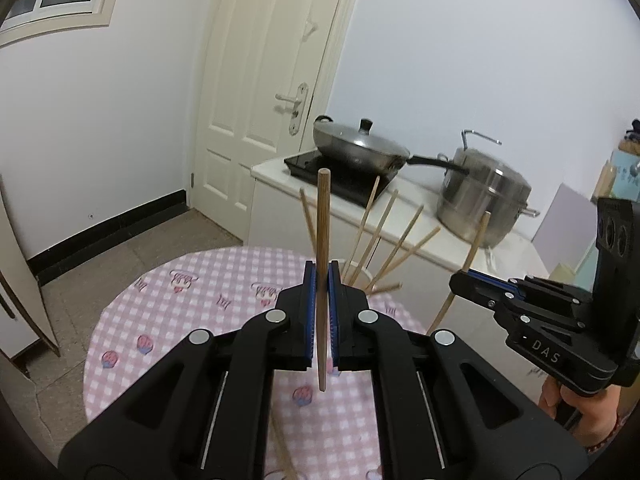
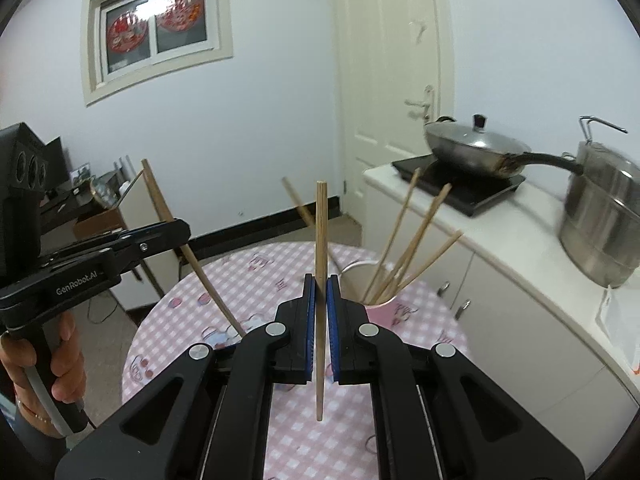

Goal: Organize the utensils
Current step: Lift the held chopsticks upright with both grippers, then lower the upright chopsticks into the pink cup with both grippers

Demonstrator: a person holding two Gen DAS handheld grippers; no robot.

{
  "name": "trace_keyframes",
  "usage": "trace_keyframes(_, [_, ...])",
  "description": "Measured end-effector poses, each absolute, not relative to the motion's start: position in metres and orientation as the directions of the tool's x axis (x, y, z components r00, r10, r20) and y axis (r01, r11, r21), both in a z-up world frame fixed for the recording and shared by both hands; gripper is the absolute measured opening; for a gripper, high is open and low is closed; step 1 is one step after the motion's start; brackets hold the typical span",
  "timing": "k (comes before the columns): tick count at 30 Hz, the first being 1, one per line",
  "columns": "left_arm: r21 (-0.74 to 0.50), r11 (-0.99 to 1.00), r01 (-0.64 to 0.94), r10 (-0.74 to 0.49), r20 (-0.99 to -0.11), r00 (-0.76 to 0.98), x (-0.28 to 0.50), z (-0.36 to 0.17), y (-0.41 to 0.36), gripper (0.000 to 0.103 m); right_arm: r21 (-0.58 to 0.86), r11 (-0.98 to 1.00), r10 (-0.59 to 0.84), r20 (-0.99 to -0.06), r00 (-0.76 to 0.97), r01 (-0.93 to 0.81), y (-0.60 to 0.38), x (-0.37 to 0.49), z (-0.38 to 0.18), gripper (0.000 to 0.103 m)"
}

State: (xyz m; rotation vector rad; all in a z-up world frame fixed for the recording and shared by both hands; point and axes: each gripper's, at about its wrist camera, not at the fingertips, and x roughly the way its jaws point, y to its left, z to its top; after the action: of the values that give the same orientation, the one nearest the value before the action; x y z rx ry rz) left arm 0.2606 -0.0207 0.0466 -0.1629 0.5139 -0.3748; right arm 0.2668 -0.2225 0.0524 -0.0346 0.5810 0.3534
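Holding one chopstick apiece, both claws are clamped shut on wood: the left claw (image 1: 322,280) pinches a chopstick (image 1: 323,220) that stands almost upright between its blue pads, and the right claw (image 2: 320,284) grips its own chopstick (image 2: 321,232) the same way, thick end up and thin tip hanging below the pads. The pink cup (image 2: 380,300) sits on the checked tabletop (image 2: 180,320) just beyond and a little right of the right claw, already bristling with several chopsticks that fan out over its rim; from the left claw's view the cup (image 1: 360,276) lies just behind its right finger. The step in hand looks like carrying both sticks over to that cup. To do it well, bring each thin tip over the open mouth of the cup, aiming for a gap among the leaning sticks, and lower until the tip is well inside before easing the pads apart. Feed one stick at a time, since the two claws would crowd each other above the cup, and a nudge against the fanned sticks could tip it. One more stick seems to lie on the tabletop near the left claw's base.
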Motion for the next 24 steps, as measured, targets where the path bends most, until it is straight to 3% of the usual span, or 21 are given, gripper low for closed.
trace_keyframes(15, [-0.279, 0.929, 0.242, -0.311, -0.239, 0.92, 0.295, 0.083, -0.045, 0.006, 0.067, 0.968, 0.25, -0.374, 0.893, -0.243, -0.238, 0.302, 0.07, 0.005])
trace_keyframes(24, [-0.302, 0.92, 0.25, -0.327, -0.241, 0.914, 0.334, 0.072, -0.064, 0.006, 0.052, 0.975, 0.22, -0.287, 0.932, -0.214, -0.241, 0.325, 0.074, 0.005])
